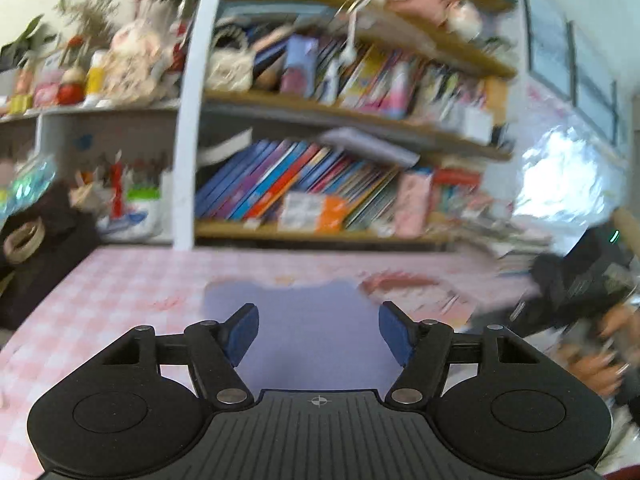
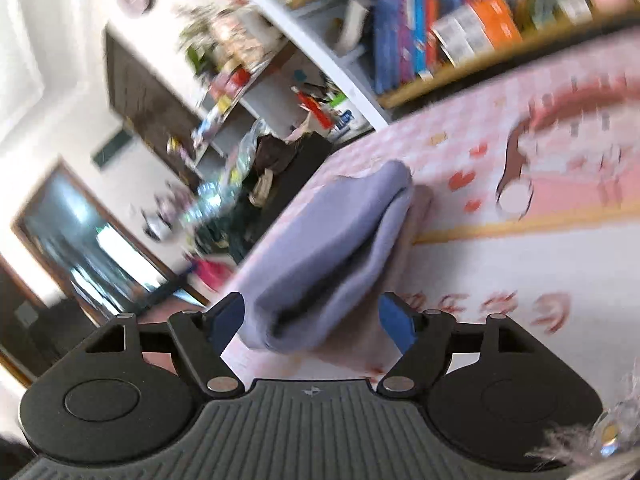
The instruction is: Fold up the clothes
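A lavender garment [image 1: 316, 332] lies flat on the pink checked tablecloth [image 1: 132, 280], straight ahead of my left gripper [image 1: 318, 316], which is open and empty above its near part. In the right wrist view the same garment [image 2: 332, 232] lies folded in layers, with its near folded end between the fingers of my right gripper [image 2: 312, 312]. The right gripper is open and its blue pads [image 2: 394, 320] stand apart from the cloth. The right gripper and the hand holding it show at the right edge of the left wrist view [image 1: 580, 280]. Both views are motion-blurred.
A bookshelf [image 1: 320, 184] full of books stands behind the table's far edge. Toys and bottles fill a white shelf [image 1: 92, 108] at the left. A dark bag [image 1: 36, 240] sits at the table's left corner. The tablecloth has a pink cartoon print [image 2: 560, 152].
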Demonstrator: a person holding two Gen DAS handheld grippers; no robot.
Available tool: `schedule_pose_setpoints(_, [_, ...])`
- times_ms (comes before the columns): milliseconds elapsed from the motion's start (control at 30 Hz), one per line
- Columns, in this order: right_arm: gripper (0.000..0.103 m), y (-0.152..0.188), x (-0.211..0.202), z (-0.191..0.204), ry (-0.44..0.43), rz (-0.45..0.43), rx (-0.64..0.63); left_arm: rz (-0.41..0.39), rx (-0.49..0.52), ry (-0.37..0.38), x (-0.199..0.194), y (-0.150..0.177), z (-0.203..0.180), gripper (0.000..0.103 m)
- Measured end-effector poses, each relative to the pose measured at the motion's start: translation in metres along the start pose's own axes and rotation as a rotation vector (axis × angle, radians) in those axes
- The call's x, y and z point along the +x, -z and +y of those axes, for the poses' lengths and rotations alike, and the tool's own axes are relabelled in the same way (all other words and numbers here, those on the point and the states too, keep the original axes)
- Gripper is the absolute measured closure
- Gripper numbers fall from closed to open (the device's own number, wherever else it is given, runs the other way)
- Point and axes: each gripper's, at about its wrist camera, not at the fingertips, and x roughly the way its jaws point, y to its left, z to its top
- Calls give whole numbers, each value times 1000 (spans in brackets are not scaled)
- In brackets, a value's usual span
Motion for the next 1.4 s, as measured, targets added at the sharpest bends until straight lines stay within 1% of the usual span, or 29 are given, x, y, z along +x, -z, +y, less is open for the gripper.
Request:
schedule_pose_setpoints(33, [29,-2,3,-1,-17,1,54,22,12,-5,6,6,0,36])
schedule_pose_setpoints(67, [29,-4,10,-2,-12,15,94,41,31,-13,12,11,-1,36])
schedule_pose_setpoints(133, [32,-6,25,2,15,38,125,65,75,-28,20,20,-5,36])
schedule_pose_setpoints(267, [38,-14,49,19,69,35,96,54,169,-48,23,26,-17,36])
schedule_pose_setpoints(300, [38,-17,56,23,96,37,82,52,176,-48,23,27,-19,36])
schedule_pose_setpoints(333, [40,-20,65,30,142,42,47,51,175,-46,23,28,-19,36])
schedule_pose_setpoints(400, [60,-23,79,43,239,46,-75,46,166,-42,23,29,-18,36])
schedule_pose_setpoints(433, [82,-22,84,51,281,44,-144,44,161,-40,21,29,-16,36])
schedule_pose_setpoints(467, [87,-22,88,59,324,42,-213,40,152,-37,20,29,-14,36])
schedule_pose_setpoints(533, [88,-18,75,81,233,-35,-350,27,120,-26,17,28,-9,35])
schedule_pose_setpoints(600, [88,-14,64,86,195,-84,-405,17,83,-6,18,27,-3,35])
schedule_pose_setpoints(633, [88,-13,59,88,176,-109,-432,20,82,-1,19,27,-3,35])
schedule_pose_setpoints(667, [88,-15,64,77,221,-86,-377,23,80,4,21,28,-3,35])
schedule_pose_setpoints(700, [88,-18,76,56,296,-27,-298,25,78,9,22,28,-2,35])
schedule_pose_setpoints(767, [83,-15,91,21,348,43,-191,28,82,26,24,30,-5,34])
schedule_pose_setpoints(833, [82,-12,87,13,313,12,-168,36,102,14,23,29,-7,34])
schedule_pose_setpoints(867, [79,-12,85,16,321,12,-182,36,100,10,22,28,-6,34])
schedule_pose_setpoints(900, [77,-12,83,20,331,12,-197,30,79,7,20,26,-2,33])
schedule_pose_setpoints(933, [73,-12,80,24,345,7,-209,23,54,8,18,24,2,33])
schedule_pose_setpoints(967, [72,-12,75,28,353,1,-214,17,26,14,16,23,7,33])
schedule_pose_setpoints(1000, [71,-12,72,30,343,0,-210,11,-3,19,15,21,12,32])
schedule_pose_setpoints(1067, [63,-11,68,33,319,4,-192,8,-42,12,14,19,19,29])
schedule_pose_setpoints(1100, [62,-10,68,35,307,8,-178,11,-56,2,14,19,22,26])
schedule_pose_setpoints(1133, [64,-9,69,34,306,20,-170,18,-70,-10,16,19,24,26])
schedule_pose_setpoints(1167, [78,-9,72,35,313,29,-178,25,-82,-16,17,20,26,26])
schedule_pose_setpoints(1200, [84,-8,75,37,321,37,-187,29,-95,-18,18,20,29,26])
schedule_pose_setpoints(1233, [89,-7,72,44,321,20,-221,32,-107,-20,18,20,31,25])
schedule_pose_setpoints(1267, [90,-5,69,52,322,2,-257,30,-117,-22,18,20,33,25])
schedule_pose_setpoints(1400, [91,3,56,62,299,-36,-285,25,-171,-37,18,20,44,18])
